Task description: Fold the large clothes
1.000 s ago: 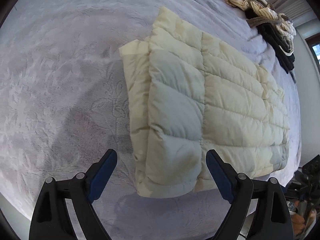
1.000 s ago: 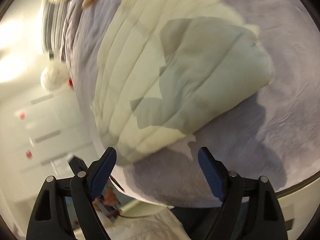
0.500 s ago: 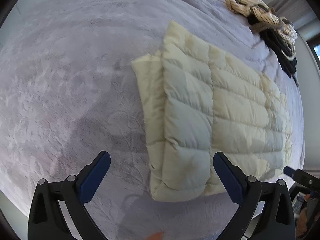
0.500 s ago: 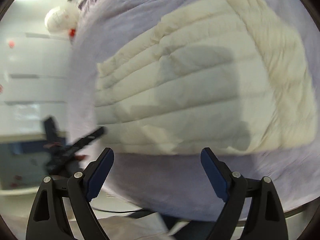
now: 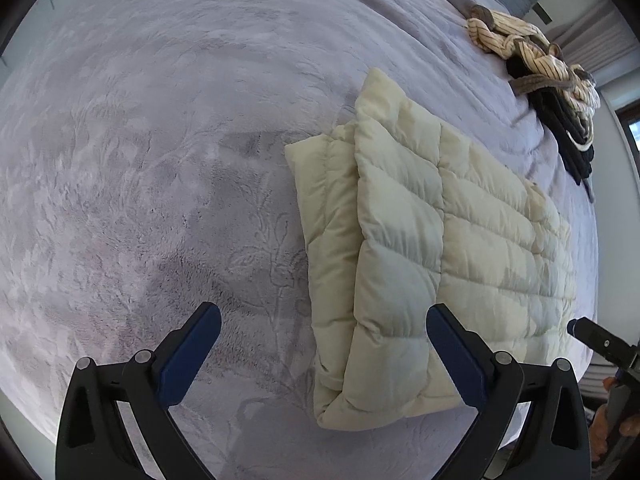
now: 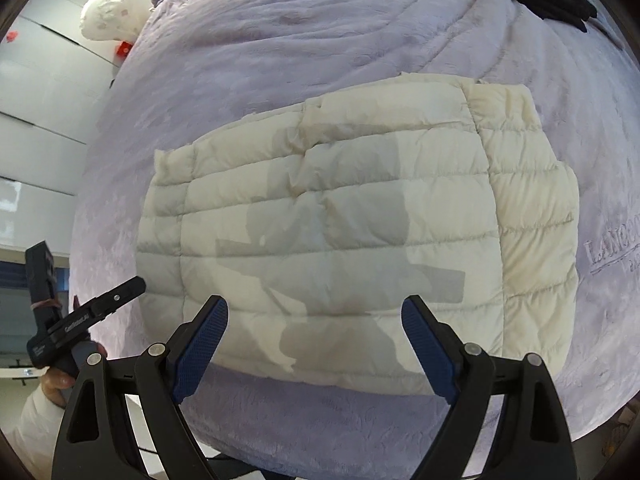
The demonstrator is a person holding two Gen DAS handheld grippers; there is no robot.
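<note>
1. Lavender plush bedspread, embossed with leaf patterns – covers the whole bed surface; embossed lettering shows at the far right of the right wrist view.
2. Left gripper, black frame with blue pads – fingers released and spread wide, nothing between them; it hangs over the bedspread at the left edge of the jacket, not touching it.
3. Cream quilted puffer jacket – folded into a flat rectangle, lying on the bedspread near the bed's front edge; a narrower folded layer sticks out from under its left side.
4. Right gripper, same make – fingers released and wide apart, empty; it hangs above the jacket's near edge, casting a shadow on the quilting.
5. Pile of unfolded clothes – a cream striped garment tangled with black garments, at the far side of the bed, well apart from the jacket.
</note>
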